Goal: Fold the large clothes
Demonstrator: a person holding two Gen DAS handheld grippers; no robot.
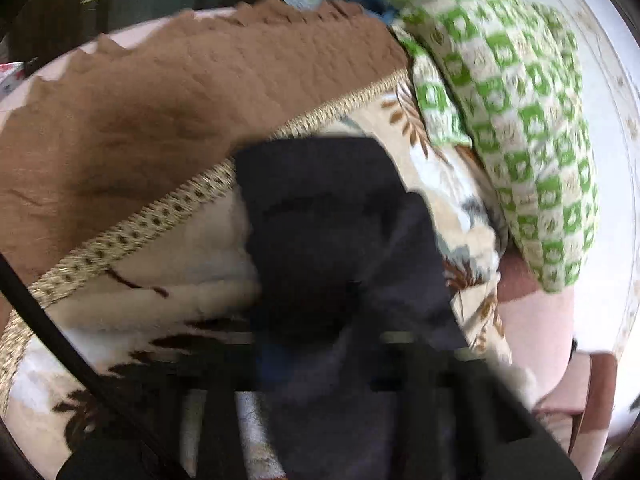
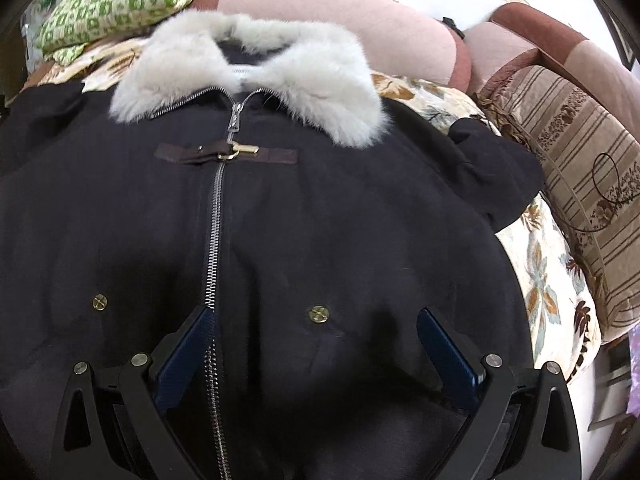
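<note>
Jacket [image 2: 320, 220], dark navy, lies front-up on floral bedspread [image 2: 544, 280], zipped, pale fur collar [image 2: 248, 68] at far end, sleeve out to right. Right hand-held gripper [image 2: 316, 336] hovers over lower front, jaws wide apart, gripping nothing. Left hand-held gripper [image 1: 320, 412] blurred, jaws pinched on dark jacket fabric [image 1: 332, 220]. Green checked pillow [image 1: 520, 120] at far right of the left view, brown blanket [image 1: 160, 120] at left.

Cream bedspread printed with brown and blue-grey leaves [image 2: 540, 280], spread across the bed. Green-and-white checked cushion [image 1: 520, 128] at its far edge, resting against a pale pink padded headboard [image 2: 340, 12]. Plain brown blanket with a woven gold border [image 1: 168, 120] beside the cushion. Beige striped pillow with brown floral bands [image 2: 580, 160] lying on the bedspread.
</note>
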